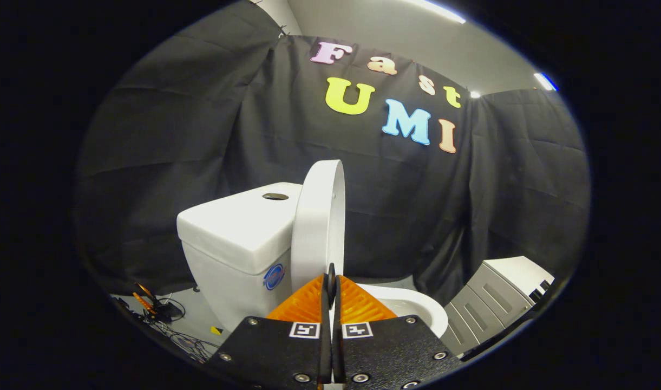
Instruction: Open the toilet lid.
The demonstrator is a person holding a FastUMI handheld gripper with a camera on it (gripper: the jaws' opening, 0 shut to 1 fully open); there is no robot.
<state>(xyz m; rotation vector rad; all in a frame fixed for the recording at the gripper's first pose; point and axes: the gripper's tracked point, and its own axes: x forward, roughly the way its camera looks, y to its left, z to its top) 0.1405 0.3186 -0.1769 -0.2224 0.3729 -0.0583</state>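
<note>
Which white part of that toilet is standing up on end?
The lid: it stands raised, close to the tank, rising just beyond the shut gripper. The tank top lies flat; the bowl sits low.

Gripper (331, 281): two ribbed wedge fingers (303, 306), black textured mounting plates, silver screws, square black-white marker tag on each plate.

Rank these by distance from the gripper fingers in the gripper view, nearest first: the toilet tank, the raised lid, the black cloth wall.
1. Raised lid, upright, just ahead of the closed fingers.
2. Toilet tank, behind the lid, leftward.
3. Black cloth wall, beyond both.
</note>
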